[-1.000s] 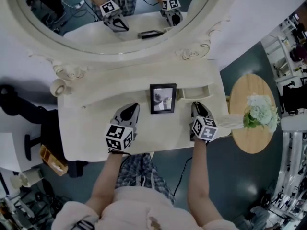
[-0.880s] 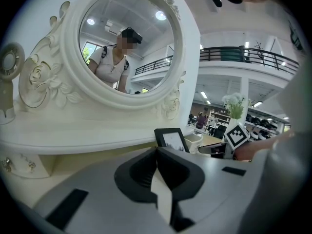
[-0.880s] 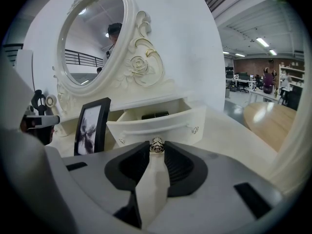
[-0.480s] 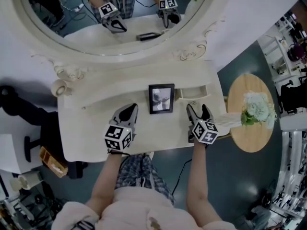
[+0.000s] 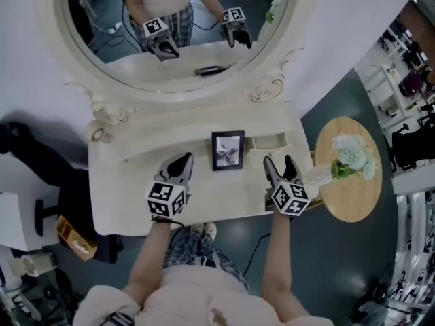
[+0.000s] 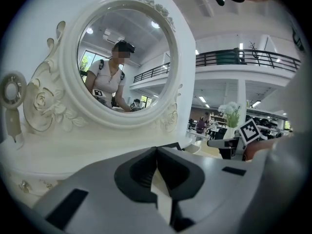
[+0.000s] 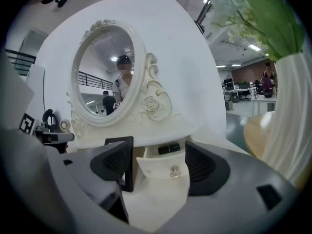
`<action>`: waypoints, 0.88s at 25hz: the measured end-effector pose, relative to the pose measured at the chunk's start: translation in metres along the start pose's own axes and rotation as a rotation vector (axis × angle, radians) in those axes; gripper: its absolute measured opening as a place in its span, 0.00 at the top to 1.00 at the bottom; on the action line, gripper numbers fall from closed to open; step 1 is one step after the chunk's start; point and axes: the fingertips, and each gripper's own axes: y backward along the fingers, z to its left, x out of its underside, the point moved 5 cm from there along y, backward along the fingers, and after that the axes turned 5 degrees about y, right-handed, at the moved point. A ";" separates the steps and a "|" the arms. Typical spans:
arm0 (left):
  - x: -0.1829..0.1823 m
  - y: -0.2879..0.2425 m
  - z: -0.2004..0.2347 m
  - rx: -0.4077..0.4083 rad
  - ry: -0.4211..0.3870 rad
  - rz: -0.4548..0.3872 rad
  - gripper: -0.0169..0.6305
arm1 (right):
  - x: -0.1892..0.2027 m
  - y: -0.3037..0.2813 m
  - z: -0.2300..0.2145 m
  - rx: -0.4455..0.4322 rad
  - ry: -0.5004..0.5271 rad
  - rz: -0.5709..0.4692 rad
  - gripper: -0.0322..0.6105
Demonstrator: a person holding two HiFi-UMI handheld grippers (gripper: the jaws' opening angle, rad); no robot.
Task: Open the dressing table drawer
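The drawer (image 5: 275,141) stands pulled out of the dressing table, just right of the picture frame (image 5: 228,150), with a dark thing lying inside, so the job looks done. The right claw (image 5: 279,163) is spread wide and clear of the drawer's knob (image 7: 174,171). The left claw (image 5: 182,160) is closed on nothing above the counter (image 5: 136,189). No brand or writing is readable, only the square markers

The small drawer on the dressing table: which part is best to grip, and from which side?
Grip the knob on the drawer front, coming straight from the front with a jaw on each side. It is the only part standing out from the flat panel.
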 end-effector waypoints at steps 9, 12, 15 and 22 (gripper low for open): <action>-0.053 0.036 0.016 -0.047 -0.048 -0.107 0.93 | -0.051 0.037 0.039 0.004 0.097 -0.121 0.63; -0.064 0.044 0.017 -0.045 -0.057 -0.140 0.93 | -0.060 0.050 0.047 0.016 0.114 -0.167 0.74; -0.069 0.048 0.015 -0.038 -0.062 -0.159 0.93 | -0.068 0.061 0.052 0.028 0.131 -0.211 0.85; -0.070 0.053 0.013 -0.029 -0.065 -0.170 0.93 | -0.073 0.076 0.053 0.068 0.136 -0.250 0.92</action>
